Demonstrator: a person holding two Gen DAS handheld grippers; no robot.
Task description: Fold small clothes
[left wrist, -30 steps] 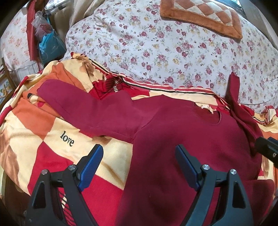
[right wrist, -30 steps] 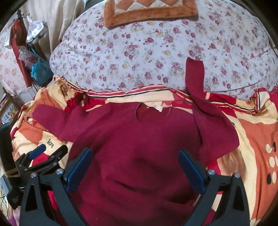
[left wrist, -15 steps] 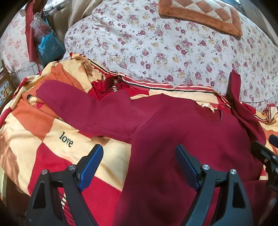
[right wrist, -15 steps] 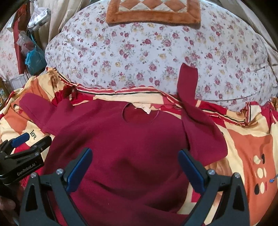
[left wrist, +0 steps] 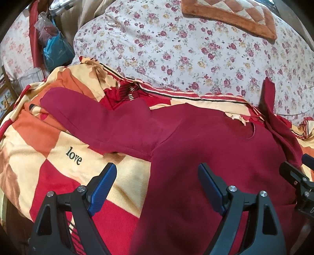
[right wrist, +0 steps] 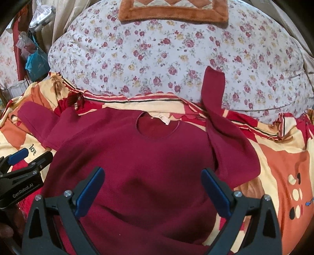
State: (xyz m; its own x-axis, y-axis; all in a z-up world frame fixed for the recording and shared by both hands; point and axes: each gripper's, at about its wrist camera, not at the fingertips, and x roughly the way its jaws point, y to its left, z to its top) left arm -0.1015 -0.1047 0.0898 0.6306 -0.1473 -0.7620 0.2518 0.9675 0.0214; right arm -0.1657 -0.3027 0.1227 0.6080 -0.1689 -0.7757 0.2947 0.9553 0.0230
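A dark red long-sleeved top [right wrist: 149, 157] lies spread front-up on a patterned blanket, neck hole at the far side. It also shows in the left wrist view [left wrist: 206, 149]. Its left sleeve [left wrist: 94, 119] stretches out flat to the left. Its right sleeve [right wrist: 217, 117] is twisted and runs up against the floral pillow. My left gripper [left wrist: 157, 180] is open and empty above the top's left side edge. My right gripper [right wrist: 153, 182] is open and empty above the middle of the top. Each gripper shows at the edge of the other's view.
A big floral pillow [right wrist: 166, 58] with an orange checked mat [right wrist: 172, 9] on it lies behind the top. The red, orange and cream blanket [left wrist: 49, 149] covers the bed. A blue bag [left wrist: 55, 53] and clutter stand at the far left.
The right gripper has moved left and is now centred over the top. The left gripper has hardly moved. Both stay open.
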